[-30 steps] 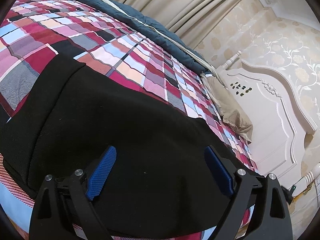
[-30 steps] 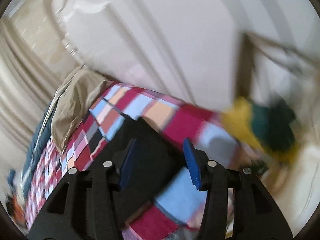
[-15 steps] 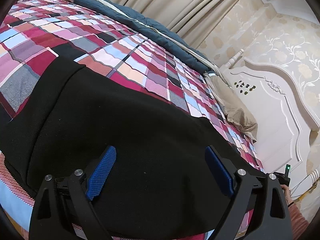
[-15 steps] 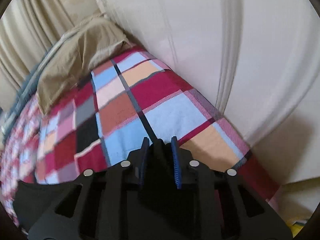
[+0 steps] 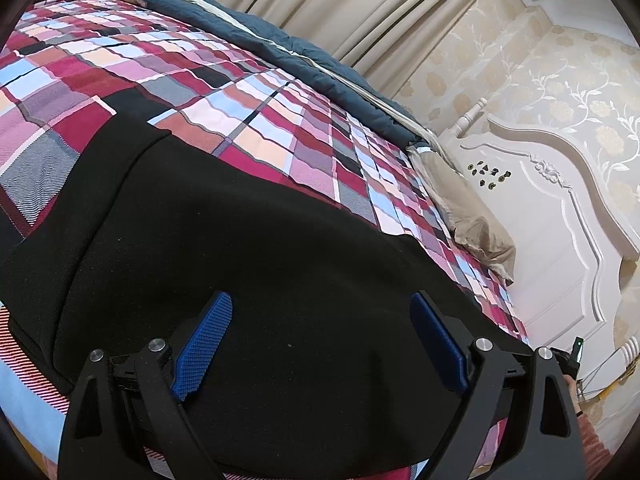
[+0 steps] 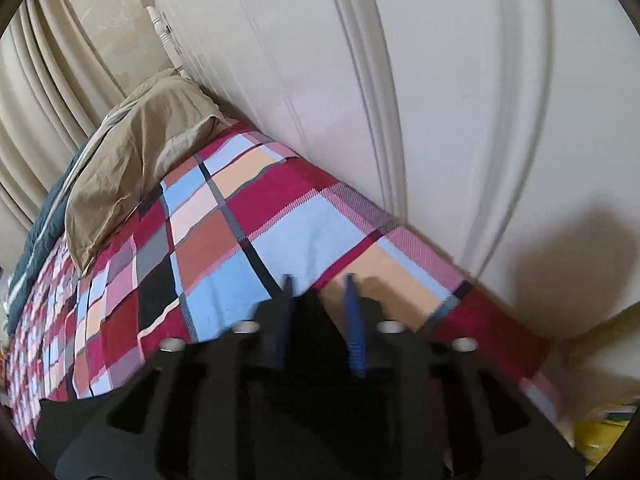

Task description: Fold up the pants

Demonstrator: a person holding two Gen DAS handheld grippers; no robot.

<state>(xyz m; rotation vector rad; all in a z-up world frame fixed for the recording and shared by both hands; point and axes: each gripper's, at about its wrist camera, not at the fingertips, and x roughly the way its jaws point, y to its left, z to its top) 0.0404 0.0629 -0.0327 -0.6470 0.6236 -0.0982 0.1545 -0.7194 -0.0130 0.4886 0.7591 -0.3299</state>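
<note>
Right tongs (image 6: 318,300) pinch the black pants (image 5: 260,280) (picture is blurry), left tongs (image 5: 320,344) gape wide above them holding nothing; lift slowly, keep the pinch tight.

Plaid bedspread (image 5: 256,92), tan pillow (image 6: 132,160), white headboard (image 5: 560,232)

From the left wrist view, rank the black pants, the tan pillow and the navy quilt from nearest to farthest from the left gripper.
1. Black pants: directly under and ahead of the left gripper, whose fingers are spread wide.
2. Tan pillow: farther off to the right, against the white headboard.
3. Navy quilt: farthest, along the bed's far edge by the curtains.
</note>
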